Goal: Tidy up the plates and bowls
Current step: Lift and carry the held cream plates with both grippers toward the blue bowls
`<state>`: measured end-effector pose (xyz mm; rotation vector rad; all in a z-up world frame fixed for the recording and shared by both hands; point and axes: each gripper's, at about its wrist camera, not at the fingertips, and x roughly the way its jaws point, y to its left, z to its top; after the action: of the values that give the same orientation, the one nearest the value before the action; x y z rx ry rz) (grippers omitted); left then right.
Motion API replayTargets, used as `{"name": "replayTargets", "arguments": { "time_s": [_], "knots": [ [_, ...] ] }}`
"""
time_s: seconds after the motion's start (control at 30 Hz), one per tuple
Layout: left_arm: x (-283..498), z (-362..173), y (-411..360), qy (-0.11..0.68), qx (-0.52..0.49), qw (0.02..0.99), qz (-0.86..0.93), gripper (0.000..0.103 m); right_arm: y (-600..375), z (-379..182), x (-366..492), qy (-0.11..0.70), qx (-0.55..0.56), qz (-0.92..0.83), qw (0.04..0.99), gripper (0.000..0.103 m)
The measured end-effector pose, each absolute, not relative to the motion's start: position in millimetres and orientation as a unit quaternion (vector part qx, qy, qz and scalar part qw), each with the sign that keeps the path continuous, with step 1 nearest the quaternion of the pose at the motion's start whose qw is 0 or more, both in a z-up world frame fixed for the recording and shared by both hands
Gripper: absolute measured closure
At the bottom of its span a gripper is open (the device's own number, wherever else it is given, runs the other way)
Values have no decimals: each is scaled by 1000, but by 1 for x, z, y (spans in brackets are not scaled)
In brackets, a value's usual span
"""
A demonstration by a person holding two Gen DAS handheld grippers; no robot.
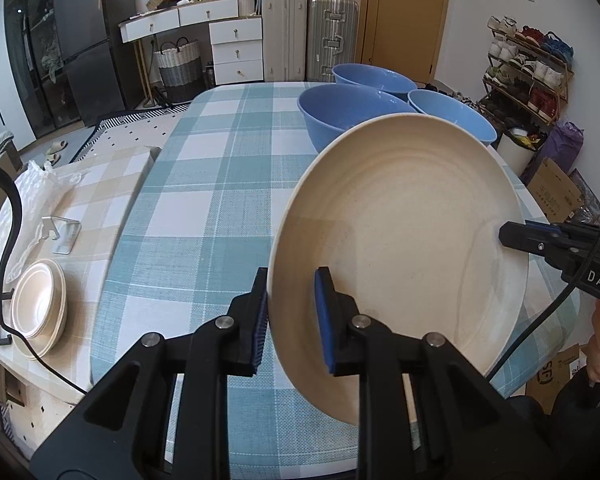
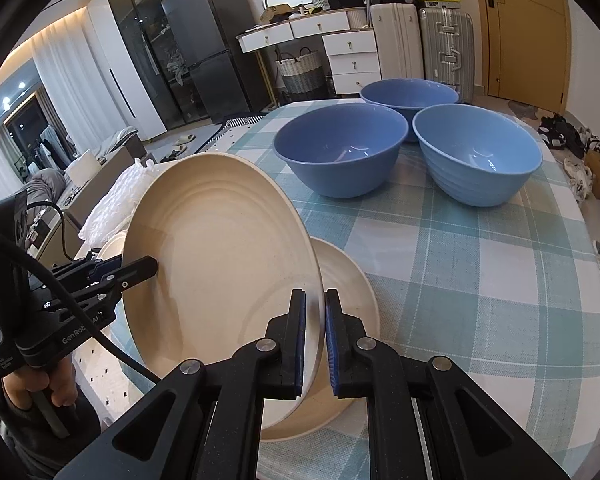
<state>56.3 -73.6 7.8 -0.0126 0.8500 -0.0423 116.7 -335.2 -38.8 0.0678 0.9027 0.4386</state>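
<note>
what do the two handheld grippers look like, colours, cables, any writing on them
Both the left gripper and the right gripper are matte black, with angular linkage arms joined by round silver pins and two flat fingers faced with ribbed blue pads. A black cable loops off the left body, another off the right. White lettering marks the bodies: "GenRob..." on the left, "DAS" on the right.

A blue checked cloth (image 1: 220, 184) is covering the table. Two suitcases (image 1: 310, 36) are standing beside a white dresser (image 1: 228, 40), and a shoe rack (image 1: 528, 72) is standing against the wall.
</note>
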Motion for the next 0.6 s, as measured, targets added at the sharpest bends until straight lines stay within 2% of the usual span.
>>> {"name": "replayTargets", "arguments": {
  "time_s": [0.6],
  "knots": [
    [82,-27,-83,444,-6,895,-29,83,-337,-57,121,448,8,171,877,93]
  ]
}}
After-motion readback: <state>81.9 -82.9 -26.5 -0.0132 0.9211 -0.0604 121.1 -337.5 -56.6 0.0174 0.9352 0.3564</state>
